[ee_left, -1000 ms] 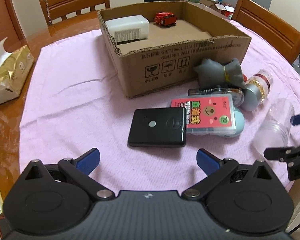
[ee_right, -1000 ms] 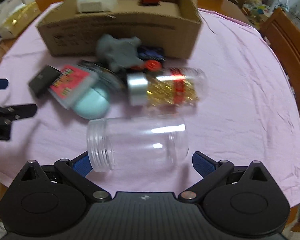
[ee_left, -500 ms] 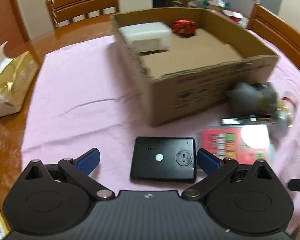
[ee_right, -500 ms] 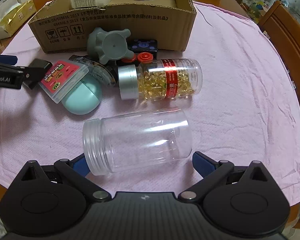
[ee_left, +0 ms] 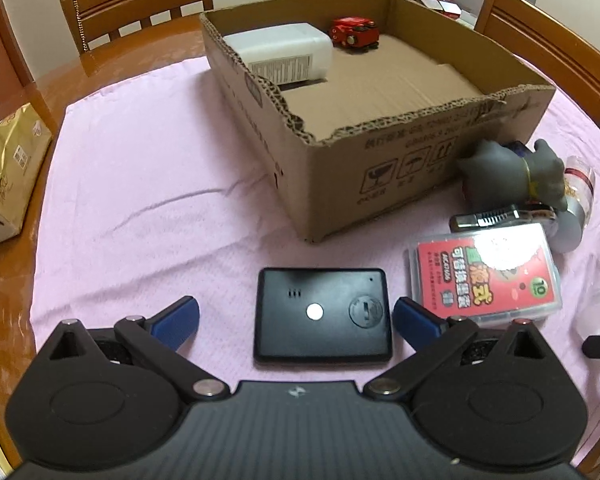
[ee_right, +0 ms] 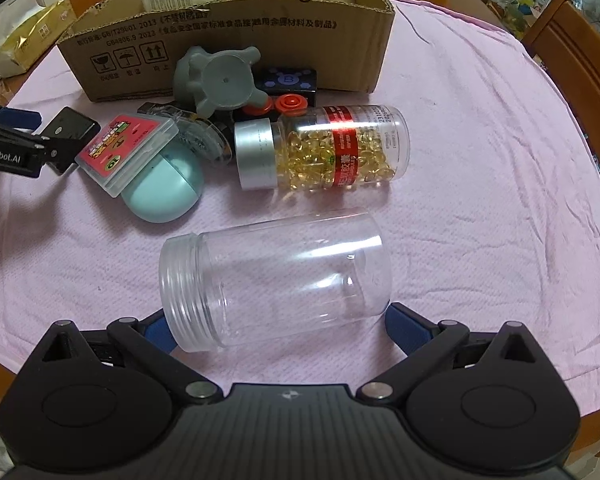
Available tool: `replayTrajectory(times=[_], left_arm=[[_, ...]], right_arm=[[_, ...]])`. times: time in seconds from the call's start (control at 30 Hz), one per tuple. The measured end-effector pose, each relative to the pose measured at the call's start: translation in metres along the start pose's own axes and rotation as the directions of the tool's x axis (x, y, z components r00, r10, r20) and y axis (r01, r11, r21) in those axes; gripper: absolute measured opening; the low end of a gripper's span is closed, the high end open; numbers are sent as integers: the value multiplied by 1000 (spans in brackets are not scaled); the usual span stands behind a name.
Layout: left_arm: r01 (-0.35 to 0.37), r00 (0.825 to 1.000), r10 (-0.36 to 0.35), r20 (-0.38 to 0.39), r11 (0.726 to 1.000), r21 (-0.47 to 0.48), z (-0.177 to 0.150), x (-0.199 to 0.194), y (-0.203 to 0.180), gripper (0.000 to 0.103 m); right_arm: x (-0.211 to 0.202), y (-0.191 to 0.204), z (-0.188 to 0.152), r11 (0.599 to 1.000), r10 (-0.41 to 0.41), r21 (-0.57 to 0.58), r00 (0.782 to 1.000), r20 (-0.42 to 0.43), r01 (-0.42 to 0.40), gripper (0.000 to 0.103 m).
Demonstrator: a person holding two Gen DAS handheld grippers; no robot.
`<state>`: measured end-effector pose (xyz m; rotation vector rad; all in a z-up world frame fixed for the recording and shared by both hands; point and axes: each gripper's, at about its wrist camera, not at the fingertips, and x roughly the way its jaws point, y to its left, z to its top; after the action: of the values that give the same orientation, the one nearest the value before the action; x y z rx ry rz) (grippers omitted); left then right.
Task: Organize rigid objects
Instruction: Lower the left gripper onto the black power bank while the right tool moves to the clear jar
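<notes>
My left gripper (ee_left: 296,316) is open, its blue fingertips on either side of a flat black device (ee_left: 323,315) lying on the pink cloth. My right gripper (ee_right: 274,326) is open around an empty clear plastic jar (ee_right: 274,280) lying on its side. A cardboard box (ee_left: 380,152) stands beyond, holding a white container (ee_left: 284,56) and a red toy (ee_left: 355,35). A red card case (ee_left: 486,276), a grey toy (ee_left: 516,172), a capsule bottle (ee_right: 324,146) and a mint-green case (ee_right: 164,184) lie in front of the box.
Wooden chairs (ee_left: 140,4) stand around the table. A gold packet (ee_left: 8,168) lies at the left edge. A black-and-red toy block (ee_right: 288,84) sits against the box. The left gripper (ee_right: 12,140) shows at the left of the right wrist view.
My left gripper has moved forward and down until its fingertips flank the black device. My right gripper has closed in slightly on the clear jar.
</notes>
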<state>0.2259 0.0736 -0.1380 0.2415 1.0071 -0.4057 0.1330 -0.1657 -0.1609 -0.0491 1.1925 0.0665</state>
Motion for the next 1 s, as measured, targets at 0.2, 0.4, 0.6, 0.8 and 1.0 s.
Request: replayTrajectory(times=[0.2,0.4,0.6,0.8,1.0], left_arm=[[-4,1000,4,-4,1000,-4,3,1,0,103],[-17,1000,17,4,1000,-21,0,0,-4,101],[2,1000,-3,30,1000,2,-3,-8,-12,82],[-2,999,2,34,1000,-5,-4,-12,-18,69],[-13,1000,13,7,1000,-28,-12,-19,-15,69]], right_arm=[[-1,1,-2,1000,-2,6,1000,6,2,103],[-3,1,-4,1000,-1,6,1000,17,1,103],[-5,0,-4,1000,-1,6,1000,23,0,103],[-5,0,-5,1000,-1,7,1000,27,0,103],[-5,0,-5,1000,1,3,1000,31,-1,103]])
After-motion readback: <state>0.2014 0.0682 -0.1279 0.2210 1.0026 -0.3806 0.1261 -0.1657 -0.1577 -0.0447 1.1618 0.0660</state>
